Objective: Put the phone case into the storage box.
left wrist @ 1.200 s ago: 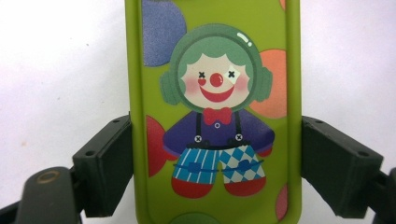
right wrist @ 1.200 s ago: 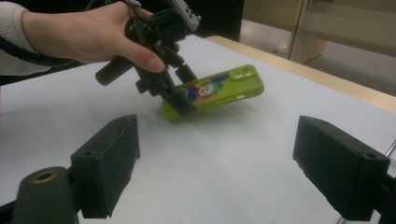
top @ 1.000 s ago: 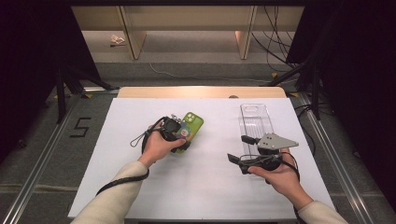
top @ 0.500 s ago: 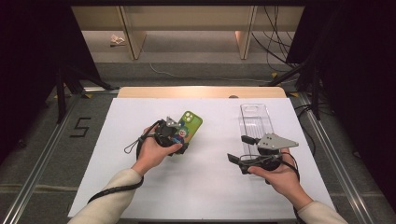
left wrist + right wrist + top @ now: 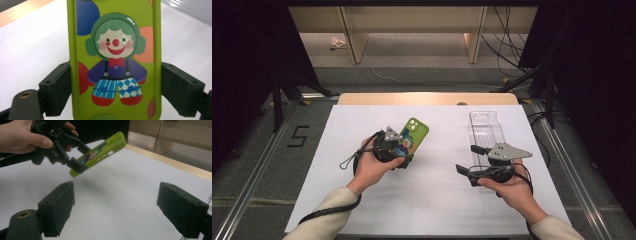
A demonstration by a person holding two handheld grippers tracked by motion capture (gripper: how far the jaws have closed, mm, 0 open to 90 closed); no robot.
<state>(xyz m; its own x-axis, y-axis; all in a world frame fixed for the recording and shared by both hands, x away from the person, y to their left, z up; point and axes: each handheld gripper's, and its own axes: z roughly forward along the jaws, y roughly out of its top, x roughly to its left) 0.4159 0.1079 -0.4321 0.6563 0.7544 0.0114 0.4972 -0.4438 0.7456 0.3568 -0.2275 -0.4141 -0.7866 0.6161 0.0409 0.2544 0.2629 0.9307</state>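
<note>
A green phone case [image 5: 416, 131] printed with a cartoon clown is held in the air, tilted, a little above the white table. My left gripper [image 5: 404, 151] is shut on its lower end. In the left gripper view the two jaws press on the long sides of the case [image 5: 115, 50]. The right gripper view shows that grip from the side, case [image 5: 100, 153] raised with its shadow on the table. My right gripper [image 5: 468, 159] stands open and empty at the near end of a clear phone case [image 5: 485, 129] lying flat on the table; its jaws [image 5: 122, 212] are wide apart.
The white table top [image 5: 427, 200] ends in a wooden strip [image 5: 427, 98] at the far edge. Metal rails run along the floor on both sides, and a number 5 [image 5: 298, 136] is marked on the floor at the left. Shelving stands behind the table.
My left hand has lifted and tilted the green case off the table, the forearm swinging a little to the left. The right hand has kept still.
</note>
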